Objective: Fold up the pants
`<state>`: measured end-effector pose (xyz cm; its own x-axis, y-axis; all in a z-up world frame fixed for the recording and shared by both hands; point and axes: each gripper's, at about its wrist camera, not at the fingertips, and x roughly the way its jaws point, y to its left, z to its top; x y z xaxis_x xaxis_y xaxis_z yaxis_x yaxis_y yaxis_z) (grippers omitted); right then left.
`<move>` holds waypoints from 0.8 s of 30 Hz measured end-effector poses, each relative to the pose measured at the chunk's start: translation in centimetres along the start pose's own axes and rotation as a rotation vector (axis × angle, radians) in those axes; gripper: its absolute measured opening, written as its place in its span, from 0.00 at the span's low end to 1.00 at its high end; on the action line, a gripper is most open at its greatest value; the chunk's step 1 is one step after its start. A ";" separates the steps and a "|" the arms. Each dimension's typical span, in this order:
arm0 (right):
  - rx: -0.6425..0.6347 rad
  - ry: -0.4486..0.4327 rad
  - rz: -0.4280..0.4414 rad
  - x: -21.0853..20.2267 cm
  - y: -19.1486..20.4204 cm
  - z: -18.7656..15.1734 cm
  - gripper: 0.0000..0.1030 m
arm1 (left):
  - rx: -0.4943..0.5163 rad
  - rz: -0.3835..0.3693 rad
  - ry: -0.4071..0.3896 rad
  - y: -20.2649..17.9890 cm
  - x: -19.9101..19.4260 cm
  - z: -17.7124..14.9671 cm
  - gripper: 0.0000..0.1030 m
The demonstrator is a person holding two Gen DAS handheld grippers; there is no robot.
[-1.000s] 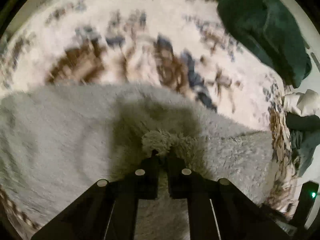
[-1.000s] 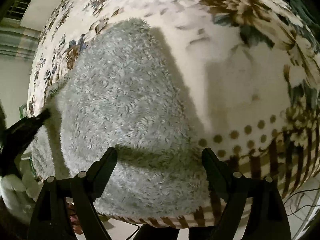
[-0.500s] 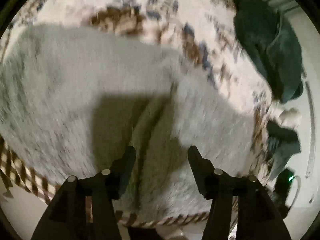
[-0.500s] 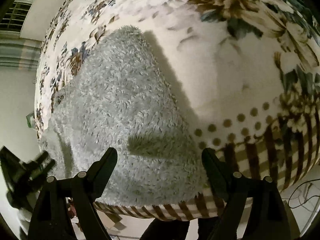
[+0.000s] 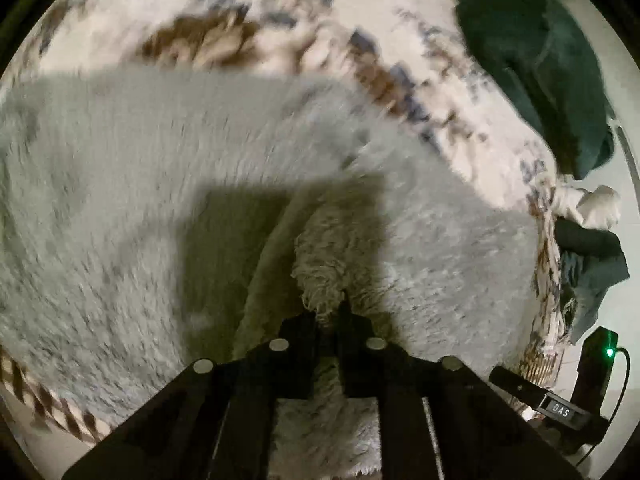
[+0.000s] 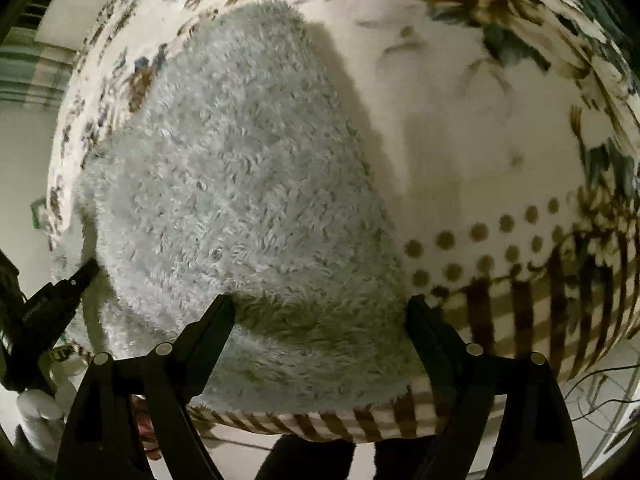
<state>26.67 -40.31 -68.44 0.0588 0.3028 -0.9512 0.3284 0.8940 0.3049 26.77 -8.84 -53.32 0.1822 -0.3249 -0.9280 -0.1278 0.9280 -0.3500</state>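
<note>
Fluffy light grey pants lie spread on a floral bedspread. My left gripper is shut on a bunched edge of the pants and lifts a fold of fleece. In the right wrist view the pants lie flat, reaching to the near edge of the bed. My right gripper is open and empty, its fingers wide apart just above the near end of the pants. The left gripper also shows at the far left of that view.
A dark green garment lies at the bed's far right. White and dark clothes are piled beyond the right edge. A black device with a green light stands there. The bedspread's striped border hangs at the near edge.
My left gripper was shut on the pants, opened half a second ago, and is now shut on the pants' edge again. My right gripper has stayed open, with its view shifting a little.
</note>
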 end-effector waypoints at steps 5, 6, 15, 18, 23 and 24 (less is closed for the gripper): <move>-0.032 -0.045 -0.092 -0.9 2.0 -0.4 0.92 | -0.091 0.002 -0.022 1.5 -2.0 -1.6 0.36; -0.044 -0.063 -0.107 -1.4 2.6 -0.5 0.97 | -0.112 0.001 -0.036 2.0 -2.8 -2.1 0.46; -0.197 -0.072 -0.087 -2.2 10.3 -2.8 0.97 | -0.428 0.047 -0.239 13.9 -9.9 -6.2 0.85; -0.216 -0.036 -0.087 -0.3 12.4 -3.0 0.97 | -0.568 0.031 -0.265 18.7 -9.9 -6.1 0.85; -0.208 -0.016 -0.107 2.9 14.7 -3.2 0.97 | -0.713 0.003 -0.352 25.1 -8.9 -4.2 0.84; -0.205 -0.015 -0.122 3.3 15.1 -3.0 0.97 | -0.719 -0.004 -0.351 25.9 -8.4 -3.6 0.84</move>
<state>28.97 -24.80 -66.86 0.0451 0.1844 -0.9818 0.1361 0.9725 0.1890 18.37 17.28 -55.05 0.4649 -0.1406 -0.8741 -0.7019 0.5432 -0.4607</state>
